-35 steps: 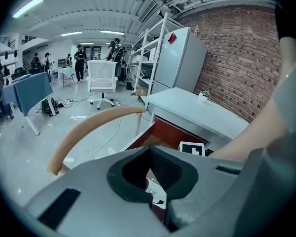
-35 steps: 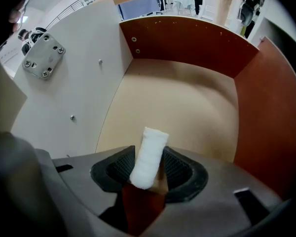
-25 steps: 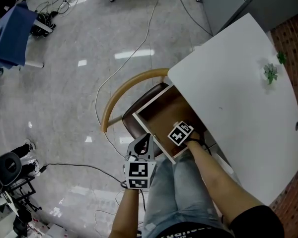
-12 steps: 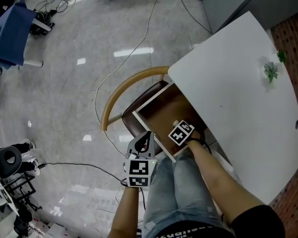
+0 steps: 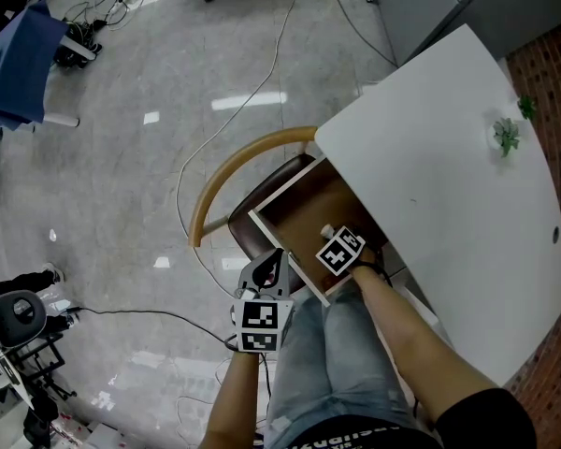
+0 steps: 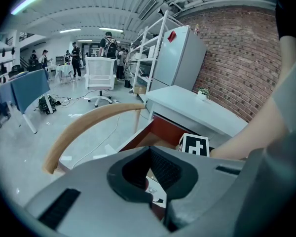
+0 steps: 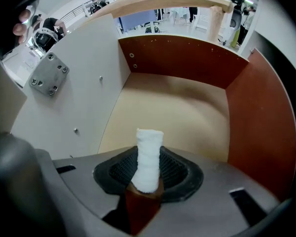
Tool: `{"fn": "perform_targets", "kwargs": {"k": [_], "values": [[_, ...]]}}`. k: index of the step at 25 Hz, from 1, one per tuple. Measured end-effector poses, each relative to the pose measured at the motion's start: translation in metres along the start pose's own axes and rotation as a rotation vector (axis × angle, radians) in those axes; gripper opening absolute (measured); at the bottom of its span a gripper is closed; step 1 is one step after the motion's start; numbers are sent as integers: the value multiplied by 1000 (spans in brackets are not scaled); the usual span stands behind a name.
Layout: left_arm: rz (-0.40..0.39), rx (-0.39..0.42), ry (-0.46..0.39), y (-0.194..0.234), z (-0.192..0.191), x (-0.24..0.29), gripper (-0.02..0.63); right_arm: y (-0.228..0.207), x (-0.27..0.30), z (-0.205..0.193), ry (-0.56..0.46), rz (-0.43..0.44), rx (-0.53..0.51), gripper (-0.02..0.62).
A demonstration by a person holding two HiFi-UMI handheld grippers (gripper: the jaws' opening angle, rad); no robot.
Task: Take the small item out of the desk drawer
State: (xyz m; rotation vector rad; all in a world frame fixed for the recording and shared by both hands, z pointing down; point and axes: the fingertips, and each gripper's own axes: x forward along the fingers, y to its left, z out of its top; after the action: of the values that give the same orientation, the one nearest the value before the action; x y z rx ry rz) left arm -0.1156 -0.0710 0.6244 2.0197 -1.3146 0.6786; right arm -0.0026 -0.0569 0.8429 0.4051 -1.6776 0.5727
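The small item is a white roll (image 7: 149,157), standing upright between the pads of my right gripper (image 7: 148,174). The jaws are closing on it and the pads press its sides. Under it lies the open desk drawer (image 7: 172,112), with a tan floor and red-brown walls. From the head view my right gripper (image 5: 331,237) reaches into the drawer (image 5: 279,243) from the front, and the roll (image 5: 327,233) shows as a white speck at its tip. My left gripper (image 5: 269,271) hovers shut and empty just outside the drawer's front left corner. The left gripper (image 6: 155,181) looks toward the drawer (image 6: 160,132).
The white desk (image 5: 430,204) covers the drawer's far end and carries a small green plant (image 5: 505,137). A chair with a curved wooden back (image 5: 234,171) stands close against the drawer's left side. Cables trail over the grey floor (image 5: 168,110).
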Motion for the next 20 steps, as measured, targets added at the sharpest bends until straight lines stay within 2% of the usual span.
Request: {"fn": "perform_targets", "kwargs": {"k": [20], "values": [[-5,-9,-12,-2,8,-1,-3,14,-34,19,-131,15,94,127]]}}
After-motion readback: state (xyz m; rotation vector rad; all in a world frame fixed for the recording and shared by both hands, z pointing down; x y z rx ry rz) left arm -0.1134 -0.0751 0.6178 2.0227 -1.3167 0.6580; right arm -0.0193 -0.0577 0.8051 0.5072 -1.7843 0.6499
